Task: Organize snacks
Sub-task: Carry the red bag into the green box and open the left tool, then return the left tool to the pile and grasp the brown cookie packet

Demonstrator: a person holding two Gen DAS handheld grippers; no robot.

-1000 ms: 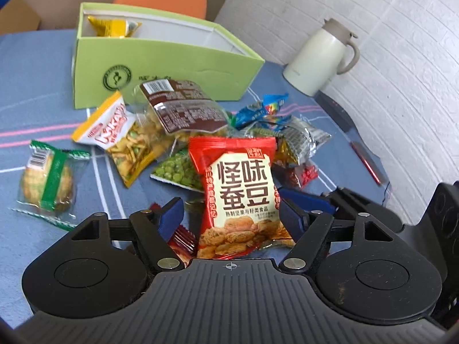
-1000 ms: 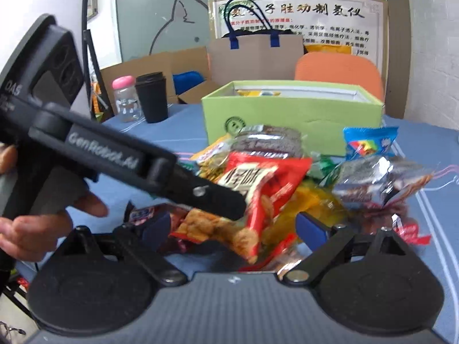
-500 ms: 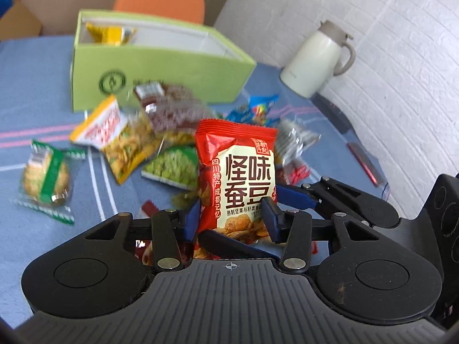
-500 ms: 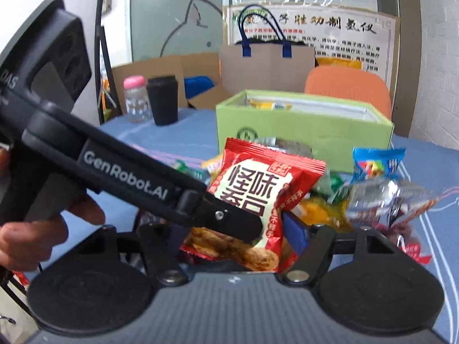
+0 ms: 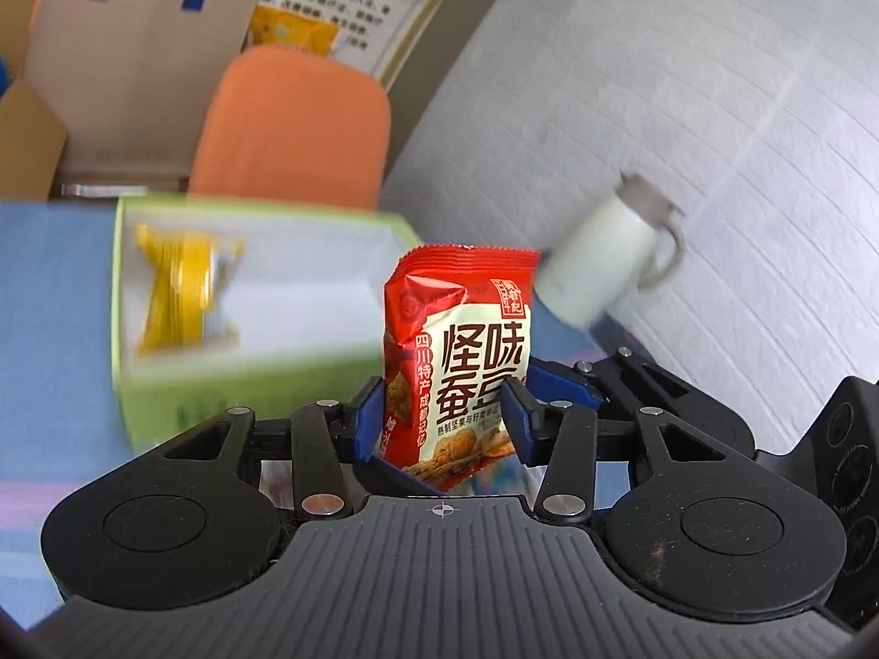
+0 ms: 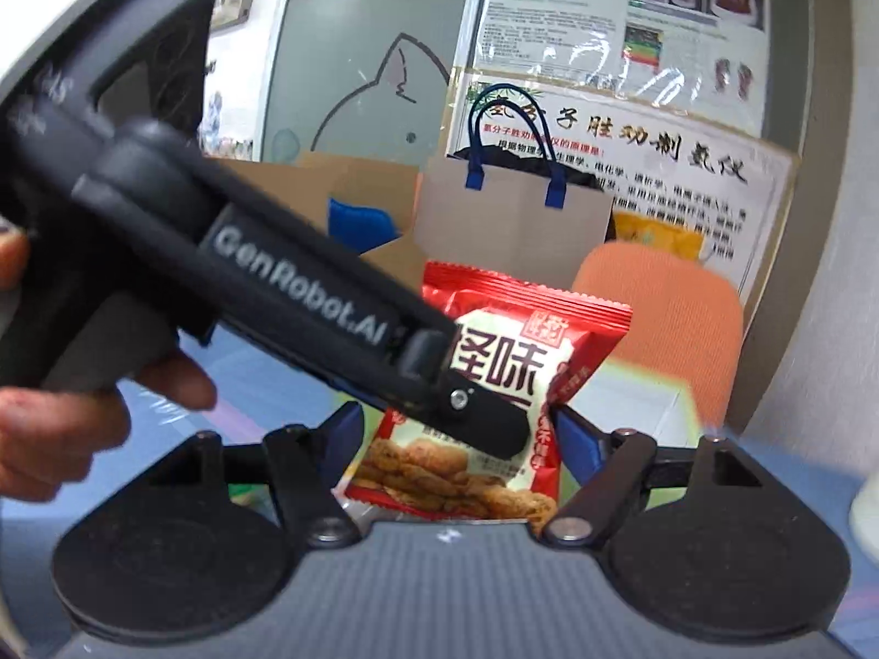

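The box (image 5: 263, 379) sits on the table (image 5: 55, 285) with a wrapped snack (image 5: 181, 291) inside, a chair (image 5: 291, 126) behind it, and a jug (image 5: 610, 263) to its right.

Both views are bright with soft, even indoor light and few hard shadows. In the left wrist view the green box (image 5: 241, 324) and cream kettle (image 5: 599, 269) smear with motion blur, while the red snack packet (image 5: 467, 346) stays sharp. Fisheye distortion bends the white brick wall (image 5: 686, 110) at the edges. In the right wrist view, glare streaks the plastic-covered posters (image 6: 621, 66), and the orange chair (image 6: 670, 313) looks soft.
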